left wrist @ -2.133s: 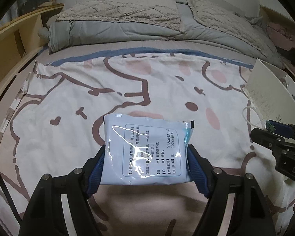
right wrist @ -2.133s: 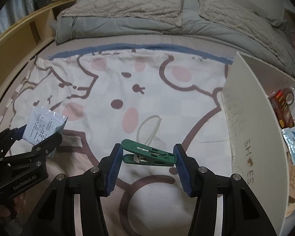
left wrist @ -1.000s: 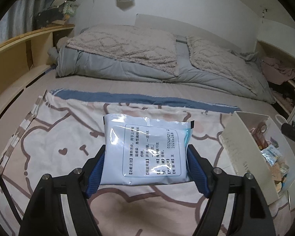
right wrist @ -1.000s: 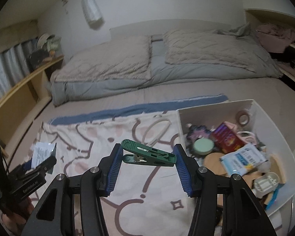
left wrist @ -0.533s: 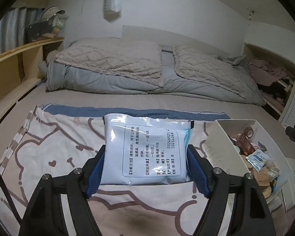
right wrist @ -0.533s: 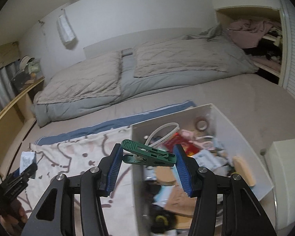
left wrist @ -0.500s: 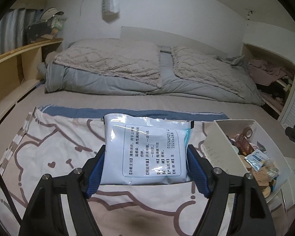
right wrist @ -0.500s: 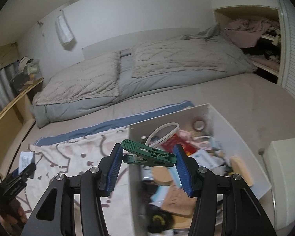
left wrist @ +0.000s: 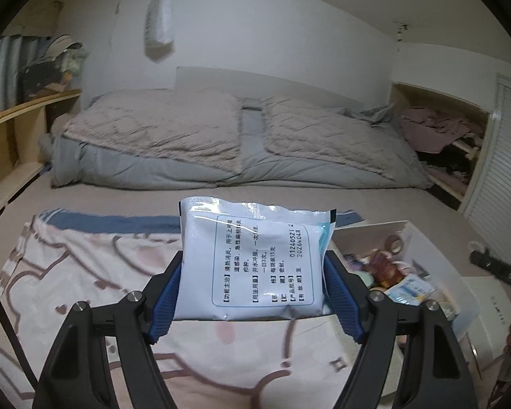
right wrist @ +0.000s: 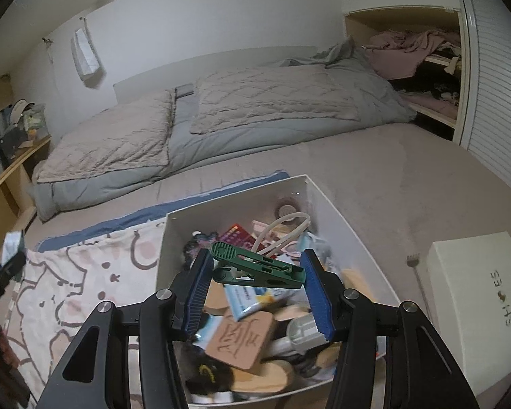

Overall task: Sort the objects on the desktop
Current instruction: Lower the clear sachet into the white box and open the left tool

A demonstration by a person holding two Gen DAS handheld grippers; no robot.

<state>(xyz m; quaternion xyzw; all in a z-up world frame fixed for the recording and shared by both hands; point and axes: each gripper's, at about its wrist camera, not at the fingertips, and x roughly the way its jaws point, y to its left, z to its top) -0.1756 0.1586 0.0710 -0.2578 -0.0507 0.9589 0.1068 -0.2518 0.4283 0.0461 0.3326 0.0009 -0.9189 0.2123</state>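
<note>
My left gripper (left wrist: 253, 294) is shut on a white medicine sachet (left wrist: 255, 259) with printed text, held upright above the cartoon-print blanket (left wrist: 85, 272). The white storage box (left wrist: 460, 293), full of small items, lies to its right. In the right wrist view my right gripper (right wrist: 257, 277) is shut on a green clothes peg (right wrist: 255, 267), gripped end to end and hanging directly over the open white storage box (right wrist: 238, 211). The left gripper's tip with the sachet corner (right wrist: 12, 243) shows at the far left edge.
The box holds a tape roll (right wrist: 286, 208), a white cable loop (right wrist: 282, 228), a tan card (right wrist: 242, 337), packets and other bits. A white shoebox lid (right wrist: 477, 293) lies right of it. Pillows and a grey quilt (right wrist: 187, 126) fill the far bed; a wooden shelf (left wrist: 24, 116) runs along the left.
Both grippers have swung right, each keeping its hold. The peg went from over the blanket to above the box. In the left view the box has come nearer and the camera has risen.
</note>
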